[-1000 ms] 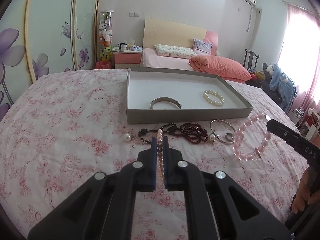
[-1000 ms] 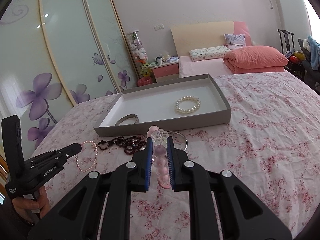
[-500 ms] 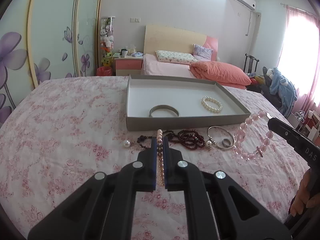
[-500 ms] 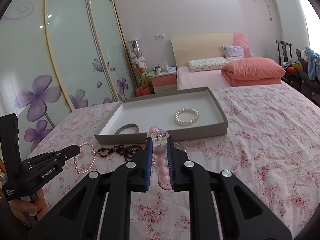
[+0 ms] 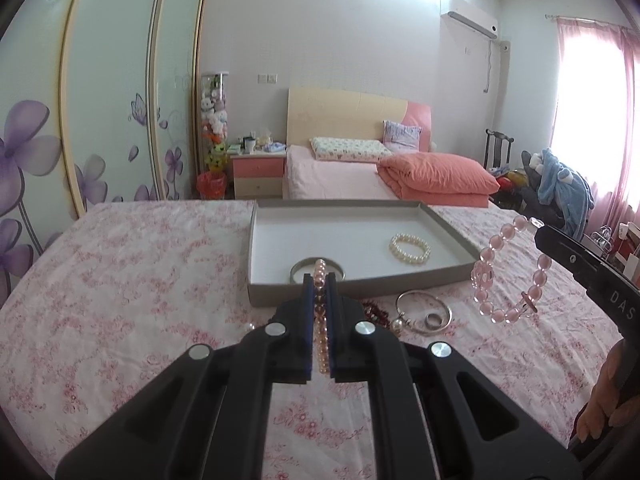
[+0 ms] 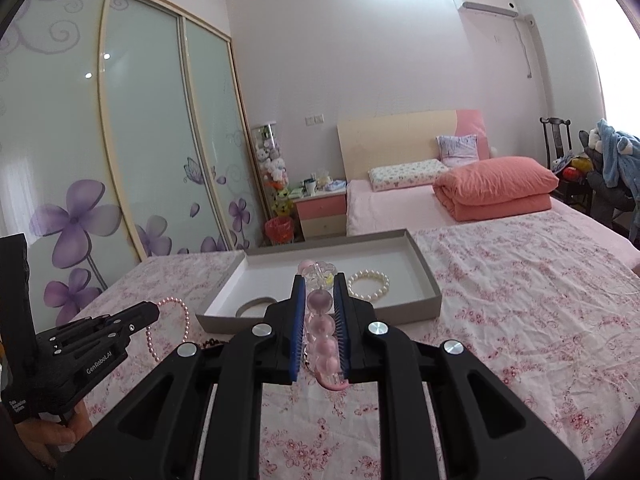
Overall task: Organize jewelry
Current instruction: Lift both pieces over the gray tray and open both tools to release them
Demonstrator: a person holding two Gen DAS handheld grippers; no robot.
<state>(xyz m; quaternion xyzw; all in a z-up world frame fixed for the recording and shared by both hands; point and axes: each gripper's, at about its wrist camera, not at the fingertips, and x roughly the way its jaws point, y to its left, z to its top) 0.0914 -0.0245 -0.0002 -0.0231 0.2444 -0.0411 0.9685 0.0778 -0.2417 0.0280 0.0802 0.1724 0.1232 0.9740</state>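
Note:
My left gripper [image 5: 319, 280] is shut on a small pink pearl bracelet [image 5: 320, 332], held above the floral bedspread just in front of the grey tray [image 5: 360, 290]. The same bracelet [image 6: 170, 326] hangs from that gripper [image 6: 154, 312] in the right wrist view. My right gripper [image 6: 319, 282] is shut on a bracelet of large pink glass beads [image 6: 320, 320], which dangles at the right of the left wrist view [image 5: 508, 276]. Inside the tray lie a white pearl bracelet [image 5: 410, 249] and a silver bangle [image 5: 300, 270].
On the bedspread before the tray lie a dark red bead string [image 5: 376, 314], a silver bangle with a ring [image 5: 424, 314] and a loose pearl [image 5: 250, 326]. A second bed with an orange quilt [image 5: 436, 180] stands behind; a wardrobe [image 5: 100, 120] runs along the left.
Both grippers have risen with their bracelets and tilted up, so the tray and the loose jewelry now sit lower and closer under the fingertips.

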